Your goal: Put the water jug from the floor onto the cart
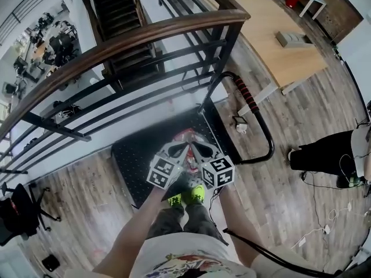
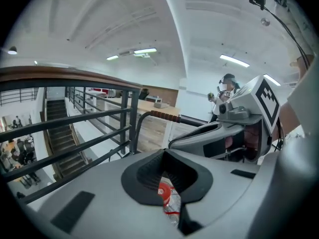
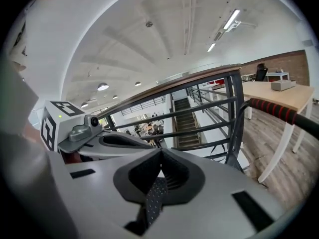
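The water jug (image 1: 186,136), clear with a red cap, stands on the black deck of the cart (image 1: 132,161), just beyond and below both grippers. My left gripper (image 1: 177,150) and right gripper (image 1: 200,150) hover side by side above it, both shut with nothing between the jaws. In the left gripper view the left gripper (image 2: 163,151) has its tips touching, and the jug (image 2: 168,195) shows through the gap beneath the pads. In the right gripper view the right gripper (image 3: 160,151) is equally shut, with only the cart's dotted deck (image 3: 155,195) showing below.
The cart's black handle with a red grip (image 1: 243,94) rises at the right. A dark railing (image 1: 145,42) with a wooden top rail runs just behind the cart, stairs beyond. A wooden table (image 1: 278,45) stands at the back right, a person's legs (image 1: 324,152) and cables at the right.
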### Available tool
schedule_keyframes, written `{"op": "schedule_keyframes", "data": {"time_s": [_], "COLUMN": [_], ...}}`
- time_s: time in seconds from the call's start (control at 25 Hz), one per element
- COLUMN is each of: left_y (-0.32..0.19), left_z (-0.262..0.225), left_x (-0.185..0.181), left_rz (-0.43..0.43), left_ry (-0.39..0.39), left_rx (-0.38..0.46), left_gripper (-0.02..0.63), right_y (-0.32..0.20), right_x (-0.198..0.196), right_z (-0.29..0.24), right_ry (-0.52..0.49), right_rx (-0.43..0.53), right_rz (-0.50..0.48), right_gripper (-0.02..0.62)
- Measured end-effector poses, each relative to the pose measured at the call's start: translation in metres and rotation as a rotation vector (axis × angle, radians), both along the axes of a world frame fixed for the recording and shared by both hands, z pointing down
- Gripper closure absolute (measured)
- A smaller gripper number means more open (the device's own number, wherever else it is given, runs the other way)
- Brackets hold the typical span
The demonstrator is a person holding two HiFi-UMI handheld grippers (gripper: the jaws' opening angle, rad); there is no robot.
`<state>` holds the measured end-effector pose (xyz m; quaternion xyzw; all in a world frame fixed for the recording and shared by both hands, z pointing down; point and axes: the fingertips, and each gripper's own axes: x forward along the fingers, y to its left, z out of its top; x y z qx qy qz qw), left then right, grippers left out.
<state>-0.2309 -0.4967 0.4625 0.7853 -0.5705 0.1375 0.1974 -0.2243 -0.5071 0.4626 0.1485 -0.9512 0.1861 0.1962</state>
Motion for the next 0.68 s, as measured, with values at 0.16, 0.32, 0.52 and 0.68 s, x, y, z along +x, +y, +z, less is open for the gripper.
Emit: {"op": "schedule_keyframes", "data": {"time_s": [0.16, 0.32, 0.52, 0.68], "left_y": [0.003, 0.008, 0.011, 0.015], "left_z": [0.002, 0.003, 0.002, -0.001], "left_x": [0.008, 0.015, 0.015, 0.015], "left_rz": [0.001, 0.003, 0.005, 0.006], "left_ry": [0.008, 0.007, 0.004, 0.005], "left_rx": [0.0, -0.005, -0.006, -0.005], "left_gripper": [0.595, 0.595, 0.595, 0.595], "right_y": [0.0, 0.001, 0.005, 0.009], "right_x": [0.004, 0.009, 0.01, 0.01], "right_z": [-0.001, -0.001, -0.003, -0.005], "right_ry": [-0.004, -0.005, -0.005, 0.0], "right_rx": [0.001, 0.0, 0.002, 0.006], "right_rz": [0.018, 0.032, 0.036, 0.034], "right_gripper": [0.575, 0.575, 0.575, 0.575]}}
